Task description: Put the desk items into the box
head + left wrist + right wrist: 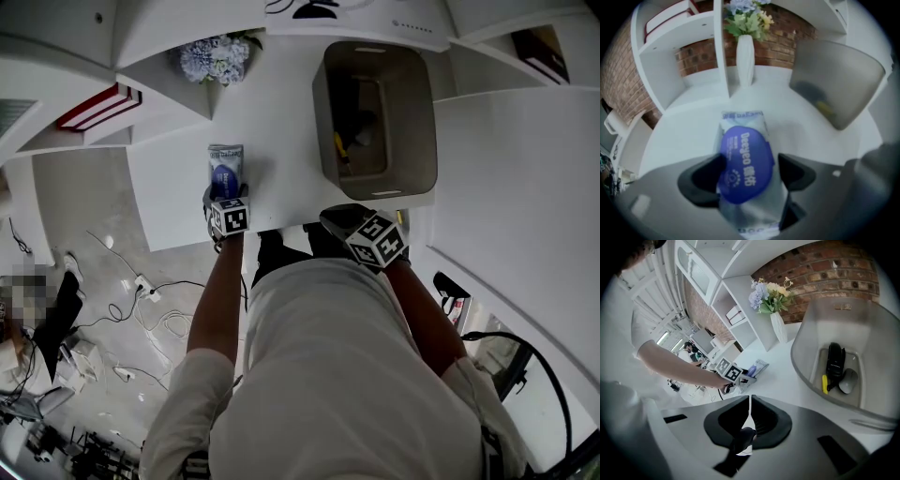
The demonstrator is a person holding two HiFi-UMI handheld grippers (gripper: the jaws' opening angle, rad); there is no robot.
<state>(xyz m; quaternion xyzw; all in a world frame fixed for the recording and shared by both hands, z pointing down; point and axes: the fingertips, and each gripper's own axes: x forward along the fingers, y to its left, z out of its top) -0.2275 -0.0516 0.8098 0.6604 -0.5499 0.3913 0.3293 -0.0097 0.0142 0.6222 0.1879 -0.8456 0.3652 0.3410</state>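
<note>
A white tissue packet with a blue oval label [225, 167] [745, 159] lies flat on the white desk [281, 122]. My left gripper [225, 194] [747, 171] straddles its near end. The jaws stand wide, one on each side of the packet, and do not press on it. My right gripper [343, 221] [749, 401] is shut and empty, hovering at the desk's front edge just before the grey box [424, 112] [801, 366]. In the box lie a black device [834, 359], a yellow item [825, 383] and a grey mouse [848, 380].
A white vase of flowers [216, 58] [745, 56] stands at the back of the desk by a shelf divider. Red books [98, 108] lie on a shelf to the left. Cables [141, 291] trail over the floor below the desk's front edge.
</note>
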